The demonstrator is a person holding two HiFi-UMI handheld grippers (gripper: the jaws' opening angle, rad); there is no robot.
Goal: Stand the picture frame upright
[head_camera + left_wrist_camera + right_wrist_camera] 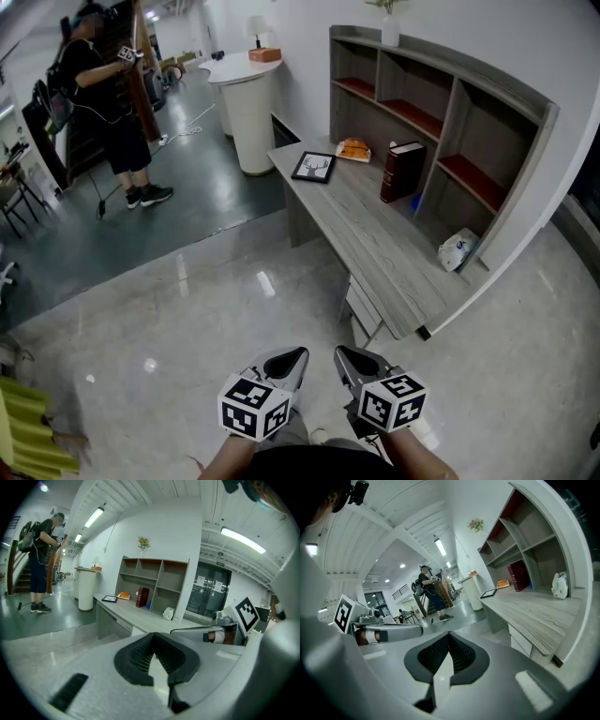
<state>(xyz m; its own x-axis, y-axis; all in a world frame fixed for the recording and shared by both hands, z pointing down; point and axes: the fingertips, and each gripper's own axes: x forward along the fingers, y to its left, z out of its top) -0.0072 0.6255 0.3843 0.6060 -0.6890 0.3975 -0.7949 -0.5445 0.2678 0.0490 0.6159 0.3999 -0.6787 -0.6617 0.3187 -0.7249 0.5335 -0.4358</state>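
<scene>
On desk ahead: picture frame flat, well beyond closed fingers.

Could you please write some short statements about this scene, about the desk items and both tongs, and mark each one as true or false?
1. The picture frame lies flat on the desk. True.
2. The left tongs hold the picture frame. False: they are shut on nothing and are far from the desk.
3. A dark red book stands upright on the desk. True.
4. The right tongs are wide open. False: they are shut and empty.
5. The white packet touches the picture frame. False: they lie at opposite ends of the desk, with the book between them.
</scene>
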